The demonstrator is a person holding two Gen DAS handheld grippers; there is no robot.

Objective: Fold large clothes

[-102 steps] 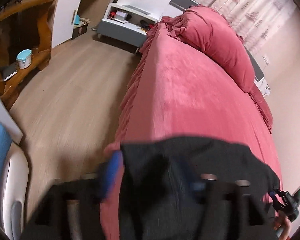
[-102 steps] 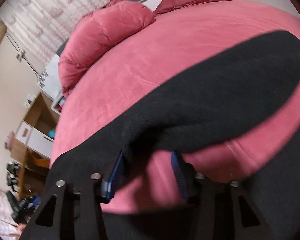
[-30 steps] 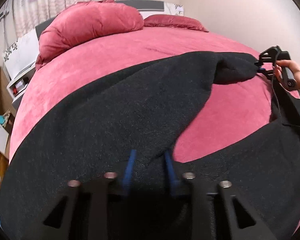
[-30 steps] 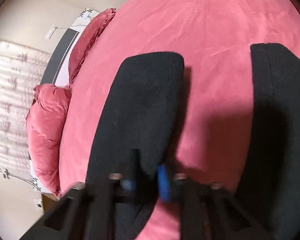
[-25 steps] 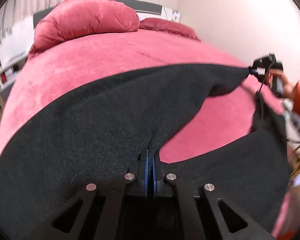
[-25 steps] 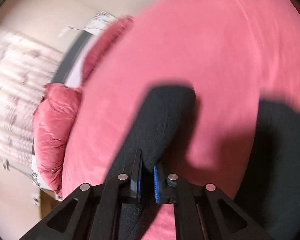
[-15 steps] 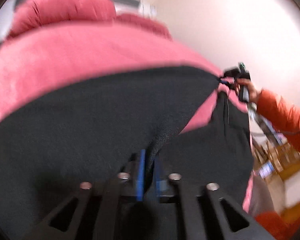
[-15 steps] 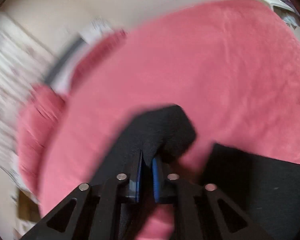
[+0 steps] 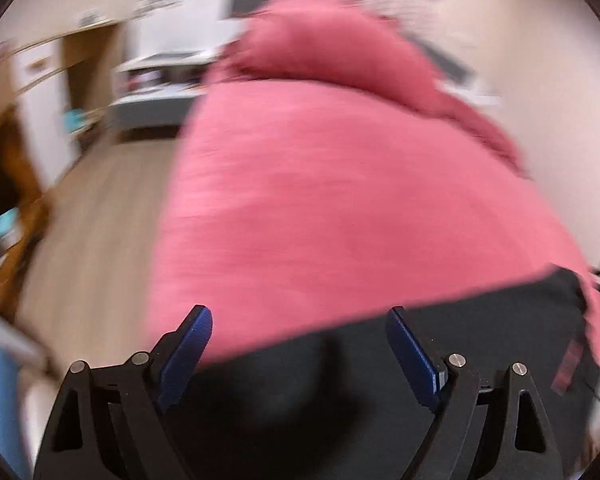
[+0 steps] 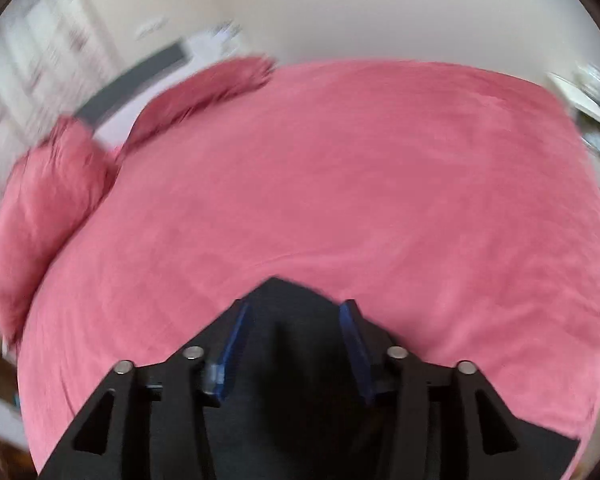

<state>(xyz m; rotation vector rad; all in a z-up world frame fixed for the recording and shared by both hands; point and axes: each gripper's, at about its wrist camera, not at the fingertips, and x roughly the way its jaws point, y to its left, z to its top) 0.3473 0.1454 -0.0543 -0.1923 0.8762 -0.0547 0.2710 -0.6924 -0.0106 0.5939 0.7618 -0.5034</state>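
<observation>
Black garment lies flat on the pink bed beneath and between the spread jaws of the left gripper, its far edge just past the fingertips. Pillows and a wooden floor lie beyond. Right gripper also stands open, holding nothing, a cloth corner between its jaws

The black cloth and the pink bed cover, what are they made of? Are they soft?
The black cloth looks like thick, matte knit or fleece: dull, no shine. The pink bed cover looks like soft, velvety plush, with faint brushed streaks and gentle creases. Both seem soft, though blur hides the fine weave.
</observation>
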